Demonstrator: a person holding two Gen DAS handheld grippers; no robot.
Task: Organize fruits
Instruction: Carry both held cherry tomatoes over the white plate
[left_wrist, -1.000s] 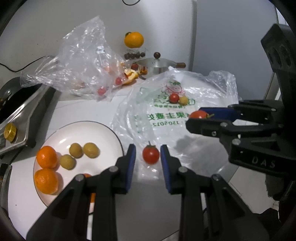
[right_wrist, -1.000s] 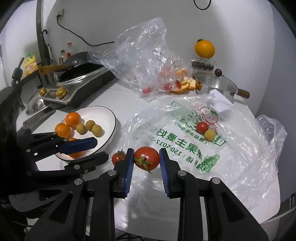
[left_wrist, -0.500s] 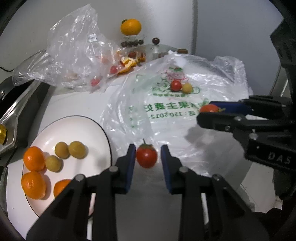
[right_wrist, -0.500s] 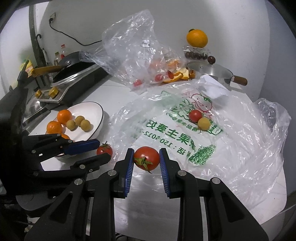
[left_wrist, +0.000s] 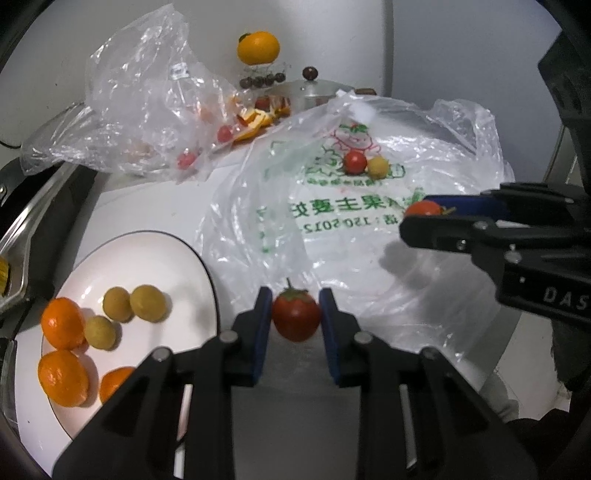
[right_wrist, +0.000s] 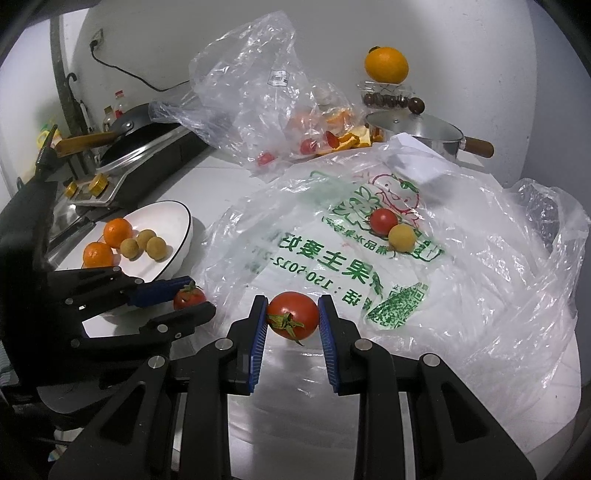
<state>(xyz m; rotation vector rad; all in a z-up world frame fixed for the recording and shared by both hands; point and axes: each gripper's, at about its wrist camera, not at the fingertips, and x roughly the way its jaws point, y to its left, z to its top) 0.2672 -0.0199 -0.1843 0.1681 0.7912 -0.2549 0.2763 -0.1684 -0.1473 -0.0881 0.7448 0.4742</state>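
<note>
Right gripper (right_wrist: 292, 319) clamps one tomato (right_wrist: 293, 314) — left gripper (left_wrist: 295, 314) brackets another tomato (left_wrist: 296, 318).

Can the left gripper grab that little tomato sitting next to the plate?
Probably yes. The small tomato already sits between the left gripper's open fingers, with nothing blocking it.

white wall (right_wrist: 184, 44), white counter (left_wrist: 122, 206), corner stove (right_wrist: 147, 155).
</note>
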